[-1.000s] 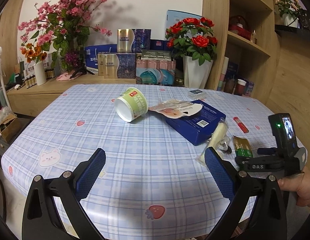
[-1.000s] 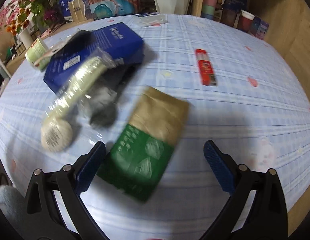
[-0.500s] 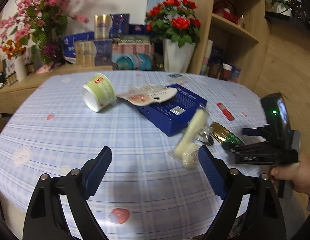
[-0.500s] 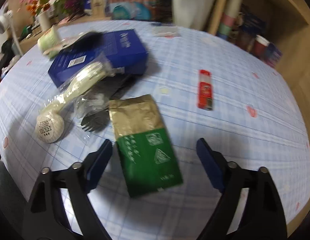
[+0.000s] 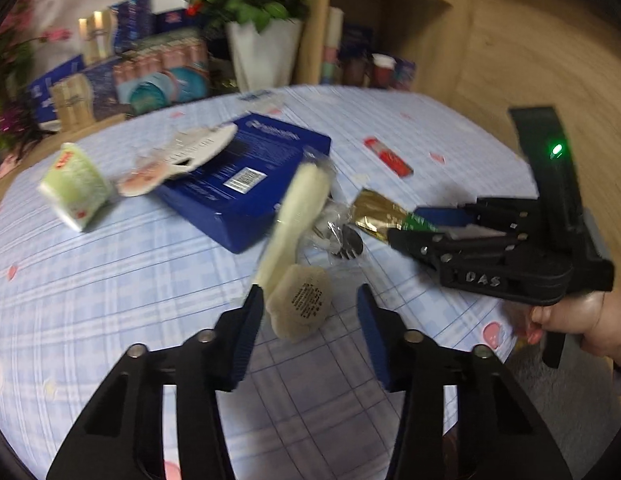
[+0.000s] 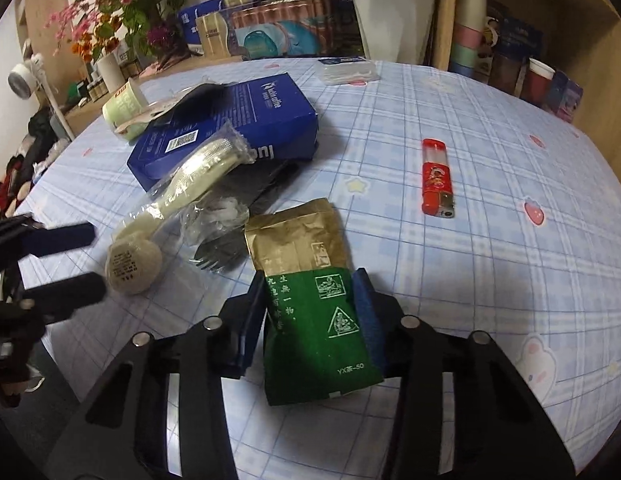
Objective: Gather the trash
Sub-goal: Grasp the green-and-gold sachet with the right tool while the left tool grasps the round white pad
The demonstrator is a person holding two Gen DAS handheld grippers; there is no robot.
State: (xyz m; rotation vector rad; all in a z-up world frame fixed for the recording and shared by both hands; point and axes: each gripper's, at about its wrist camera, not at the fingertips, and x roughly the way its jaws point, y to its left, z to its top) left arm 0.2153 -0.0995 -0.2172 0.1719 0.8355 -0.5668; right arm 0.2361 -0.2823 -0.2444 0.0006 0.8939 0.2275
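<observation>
Right now your right gripper [image 6: 310, 312] is clamped on the green end of the gold-and-green packet [image 6: 310, 292], which sits low in the centre of the right wrist frame on the checked tablecloth [image 6: 490, 240]. Your left gripper [image 5: 310, 312] has its jaws apart around the round end of the cream plastic-wrapped brush [image 5: 298, 304], low in the centre of its own frame, not gripping it. Up and left lie the blue box [image 6: 230, 128] and green cup [image 6: 124, 108]; the red lighter [image 6: 436, 178] is at right.
</observation>
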